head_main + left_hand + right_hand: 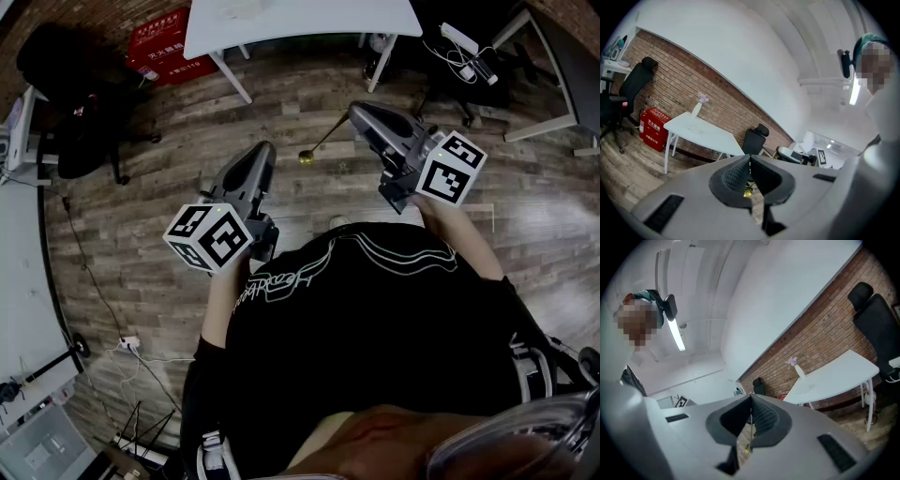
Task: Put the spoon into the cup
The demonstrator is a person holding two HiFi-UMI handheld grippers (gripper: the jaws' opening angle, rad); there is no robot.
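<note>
Room: wood-plank floor (141, 234), brick wall (670, 79) at the back.
Left claw (264, 152): jaws pressed together, nothing between them.
Right claw (357, 113): clamped on the thin handle of the spoon (323, 141), whose gold bowl hangs out over the floor, between the two claws.
White counter (300, 23), red box (164, 42): beyond.
Cup: none visible.
Risk: the pinch sits at the handle's end, so the spoon may pivot, slip and drop in transit.

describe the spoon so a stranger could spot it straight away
This side of the white table, over the wood floor, find the right gripper. The spoon sticks out from its shut fingers toward the left gripper: the only thin rod ending in a gold bowl.
</note>
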